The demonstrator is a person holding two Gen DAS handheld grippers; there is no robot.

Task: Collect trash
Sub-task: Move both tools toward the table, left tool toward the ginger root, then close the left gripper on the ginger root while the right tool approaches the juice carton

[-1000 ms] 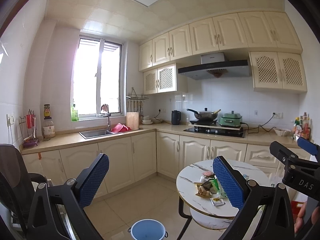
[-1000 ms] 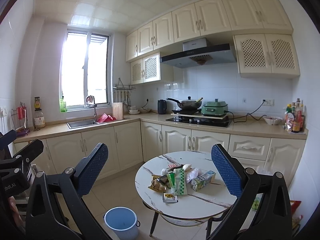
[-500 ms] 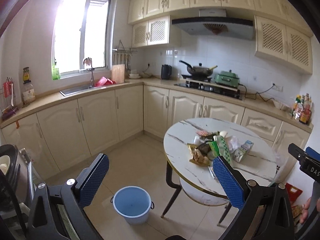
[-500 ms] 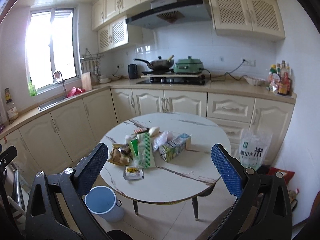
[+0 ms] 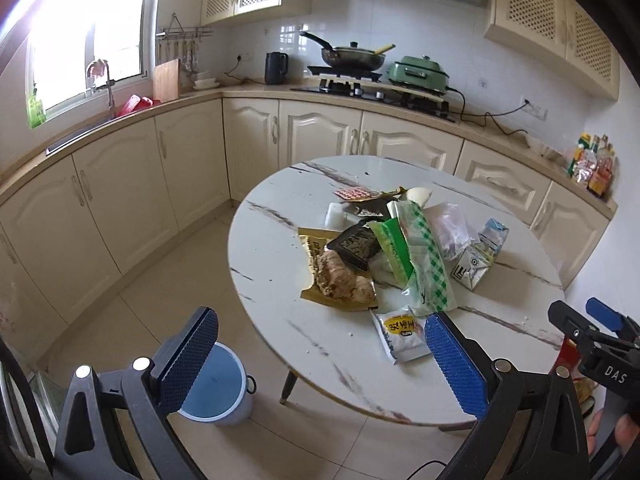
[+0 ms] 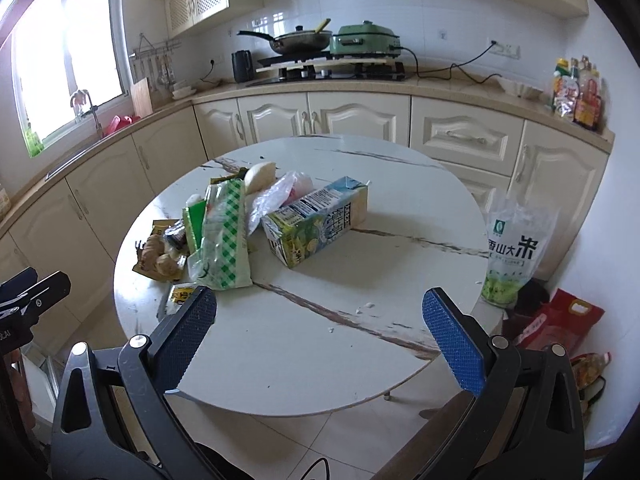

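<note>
We see the trash heaped near the middle of a round white table (image 6: 400, 184) with a glossy, marble-veined top: a crinkled green-and-white checked plastic bag (image 6: 224, 236), a boxy drink carton (image 6: 316, 222) lying on its side just beside it, a thin clear plastic bag (image 6: 276, 196) bunched between them, and a knobbly piece of ginger (image 5: 344, 276) resting on a torn gold foil wrapper (image 5: 316, 248). A flat white sachet with a yellow label (image 5: 402, 334) lies at the near edge of the heap, closest to our left gripper (image 5: 320, 354). That gripper hangs above the table's rim with its jaws spread wide and nothing between its ribbed blue pads. Our right gripper (image 6: 320, 330) is likewise wide apart and empty over the bare part of the tabletop. On the tiled floor beside the table stands a round blue plastic bucket (image 5: 218, 392). A printed rice bag (image 6: 516, 248) stands on the floor by the cream cabinets.
</note>
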